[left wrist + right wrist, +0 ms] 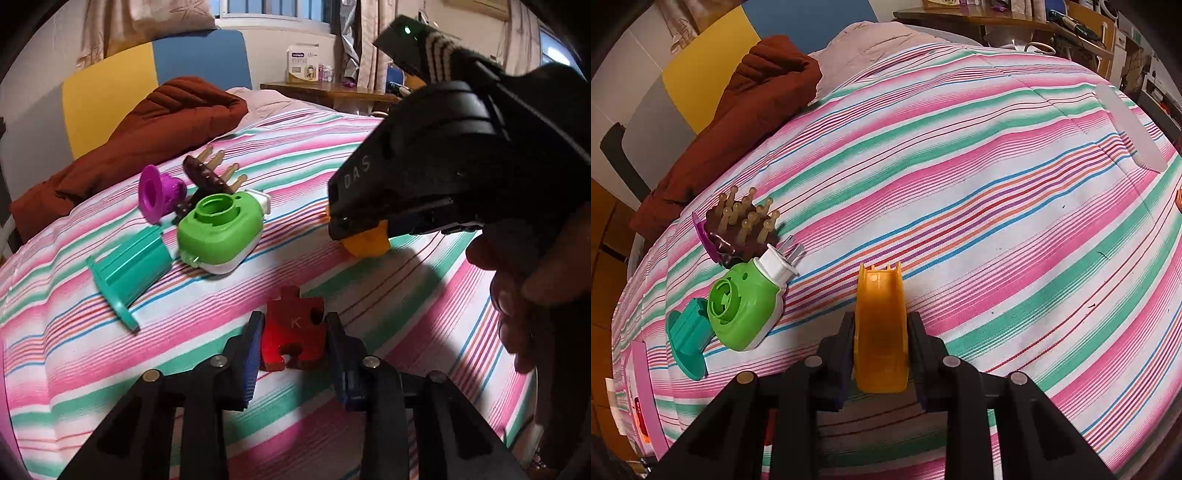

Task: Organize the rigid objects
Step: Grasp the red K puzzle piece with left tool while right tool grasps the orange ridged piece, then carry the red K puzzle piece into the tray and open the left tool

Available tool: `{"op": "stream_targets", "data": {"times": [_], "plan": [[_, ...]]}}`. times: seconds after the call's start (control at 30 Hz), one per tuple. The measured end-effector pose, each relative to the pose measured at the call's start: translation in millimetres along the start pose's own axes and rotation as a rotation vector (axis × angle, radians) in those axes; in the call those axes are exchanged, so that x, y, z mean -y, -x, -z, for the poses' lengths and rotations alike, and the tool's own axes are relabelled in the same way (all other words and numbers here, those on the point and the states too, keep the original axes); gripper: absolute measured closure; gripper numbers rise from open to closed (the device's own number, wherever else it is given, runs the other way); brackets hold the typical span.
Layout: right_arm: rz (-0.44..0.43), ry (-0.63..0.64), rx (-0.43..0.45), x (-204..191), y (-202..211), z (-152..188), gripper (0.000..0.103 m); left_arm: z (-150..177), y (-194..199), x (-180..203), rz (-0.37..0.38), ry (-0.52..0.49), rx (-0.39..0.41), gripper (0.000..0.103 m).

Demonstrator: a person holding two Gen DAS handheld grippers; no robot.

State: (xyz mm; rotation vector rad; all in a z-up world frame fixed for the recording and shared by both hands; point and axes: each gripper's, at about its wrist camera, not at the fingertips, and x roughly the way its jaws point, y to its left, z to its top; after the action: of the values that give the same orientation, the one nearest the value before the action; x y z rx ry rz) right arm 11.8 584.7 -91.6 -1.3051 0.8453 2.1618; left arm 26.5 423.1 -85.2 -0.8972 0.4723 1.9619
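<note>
A red wooden puzzle piece (pixel 291 339) marked K lies on the striped bedsheet (pixel 184 332), and my left gripper (pixel 293 332) is shut on it, a blue pad against each side. My right gripper (pixel 881 325) is shut on an orange plastic channel piece (pixel 881 332), held just above the sheet; its orange tip (pixel 369 243) shows under the black body in the left wrist view. To the left lies a cluster: a green-and-white plug-in device (pixel 218 229) (pixel 746 310), a teal ribbed cup (pixel 129 266) (pixel 689 336), a purple funnel (pixel 159 192) and a brown pegged brush (pixel 210 173) (pixel 746 225).
A rust-brown quilt (pixel 147 140) is bunched at the bed's far left by the yellow and blue headboard (pixel 110 99). A wooden side table (pixel 332 90) with boxes stands behind the bed. A pale flat strip (pixel 1126 125) lies on the sheet at the far right. A hand (pixel 535 277) grips the right tool.
</note>
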Motion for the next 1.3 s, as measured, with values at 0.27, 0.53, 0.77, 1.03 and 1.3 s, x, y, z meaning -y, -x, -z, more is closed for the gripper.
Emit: {"op": "stream_targets", "data": {"times": [0.27,0.53,0.77,1.03,1.3], "plan": [[0.028,0.072,0.004,-18,-6,1,0.077,22,25,-20,-0.016,0.100,0.037,0.070],[0.000,0.169,-0.002,-37,-9,6,0.077,48,48,-38,-0.040,0.176,0.077,0.070],[-0.053,0.205,-0.024,-43,-12,10,0.077,76,67,-43,-0.043,0.192,0.116,0.070],[-0.127,0.191,-0.027,-46,-13,9,0.077,101,89,-50,-0.063,0.221,0.141,0.070],[-0.107,0.179,-0.022,-41,-10,10,0.077,135,127,-62,-0.088,0.268,0.172,0.070]]}}
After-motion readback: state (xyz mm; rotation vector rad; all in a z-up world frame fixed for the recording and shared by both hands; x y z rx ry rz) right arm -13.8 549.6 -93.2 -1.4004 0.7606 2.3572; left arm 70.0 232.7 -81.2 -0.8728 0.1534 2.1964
